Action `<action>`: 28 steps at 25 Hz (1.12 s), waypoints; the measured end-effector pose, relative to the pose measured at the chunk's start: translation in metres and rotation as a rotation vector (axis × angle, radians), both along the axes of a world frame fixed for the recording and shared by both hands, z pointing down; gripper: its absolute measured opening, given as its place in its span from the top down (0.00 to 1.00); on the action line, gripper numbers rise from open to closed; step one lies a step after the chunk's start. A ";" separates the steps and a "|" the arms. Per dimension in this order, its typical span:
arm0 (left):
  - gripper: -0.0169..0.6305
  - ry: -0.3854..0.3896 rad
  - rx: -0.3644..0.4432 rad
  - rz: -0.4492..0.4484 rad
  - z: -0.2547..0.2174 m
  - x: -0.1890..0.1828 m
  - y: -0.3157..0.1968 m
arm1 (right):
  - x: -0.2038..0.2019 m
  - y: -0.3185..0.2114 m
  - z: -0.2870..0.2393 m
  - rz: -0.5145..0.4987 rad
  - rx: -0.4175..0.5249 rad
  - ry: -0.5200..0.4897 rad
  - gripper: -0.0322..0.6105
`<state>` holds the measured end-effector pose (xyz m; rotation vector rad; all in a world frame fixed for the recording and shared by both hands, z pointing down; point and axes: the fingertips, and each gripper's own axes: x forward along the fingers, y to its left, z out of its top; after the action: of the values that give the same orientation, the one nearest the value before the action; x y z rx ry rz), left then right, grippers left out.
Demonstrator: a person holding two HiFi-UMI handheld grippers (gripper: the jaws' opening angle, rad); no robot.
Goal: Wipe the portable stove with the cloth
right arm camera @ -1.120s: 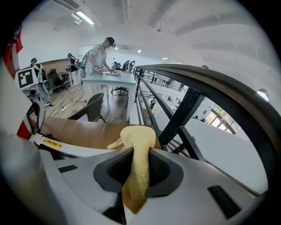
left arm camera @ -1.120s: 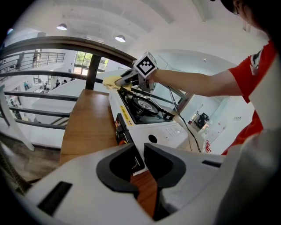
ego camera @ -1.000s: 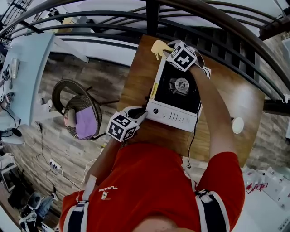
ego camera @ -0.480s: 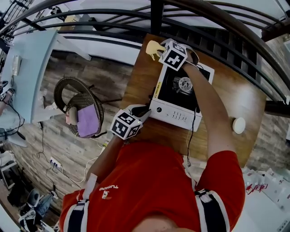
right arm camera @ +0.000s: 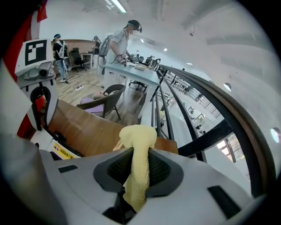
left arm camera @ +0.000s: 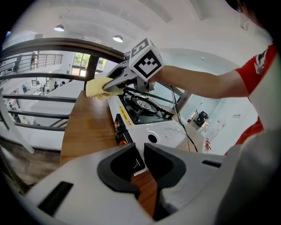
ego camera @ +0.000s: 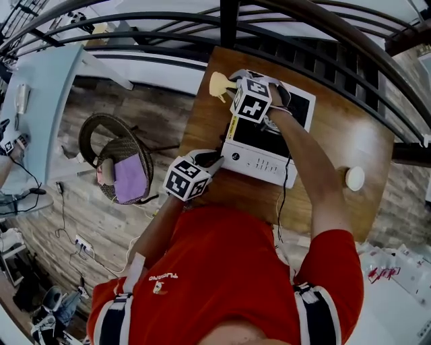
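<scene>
- Left gripper point(left arm camera: 139, 151): jaws stand a narrow slit apart with nothing pinched between the pads. The tips sit at the near-left corner of the stove; I cannot tell whether they touch it.
- White boxy portable stove with a black top point(ego camera: 259, 166) lies flat on the brown wooden table point(ego camera: 337, 138), control panel toward the person. It is a rigid metal shell and probably light enough to skid on the smooth wood, so it wants bracing at a corner or side wall, away from the knob.
- Round metal burner point(left arm camera: 142, 104) sits in the black recess. It looks fiddly to wipe, and its supports may be loose.
- Right gripper point(right arm camera: 137, 151): clamped on the pale yellow terry cloth point(right arm camera: 137, 136), held by a bunched fold with a wad bulging past the tips.
- The cloth is soft, limp and light and should mould to edges. Gripped at the bunch, it leaves the free wad to do the rubbing. It now sits at the stove's far-left corner, partly over the table.
- Beyond: dark metal railing point(ego camera: 222, 20).
</scene>
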<state>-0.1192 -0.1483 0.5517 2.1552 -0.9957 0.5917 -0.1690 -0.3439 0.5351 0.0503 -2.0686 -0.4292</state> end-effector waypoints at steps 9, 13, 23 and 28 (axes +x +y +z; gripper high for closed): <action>0.87 -0.004 0.013 0.004 0.000 0.000 0.002 | 0.009 0.079 0.004 -0.073 -0.032 -0.003 0.81; 0.87 -0.010 0.015 0.001 0.002 0.002 0.002 | 0.012 0.107 0.006 -0.097 -0.058 -0.007 0.81; 0.87 -0.015 0.029 -0.011 0.008 -0.009 0.007 | 0.001 0.159 0.004 -0.089 -0.162 -0.054 0.81; 0.87 -0.028 0.038 -0.022 0.008 -0.009 0.006 | 0.001 0.170 -0.017 -0.021 -0.267 -0.155 0.81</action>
<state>-0.1284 -0.1420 0.5601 2.1722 -1.0522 0.5981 -0.1681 -0.1738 0.5178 -0.1010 -2.2642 -0.1634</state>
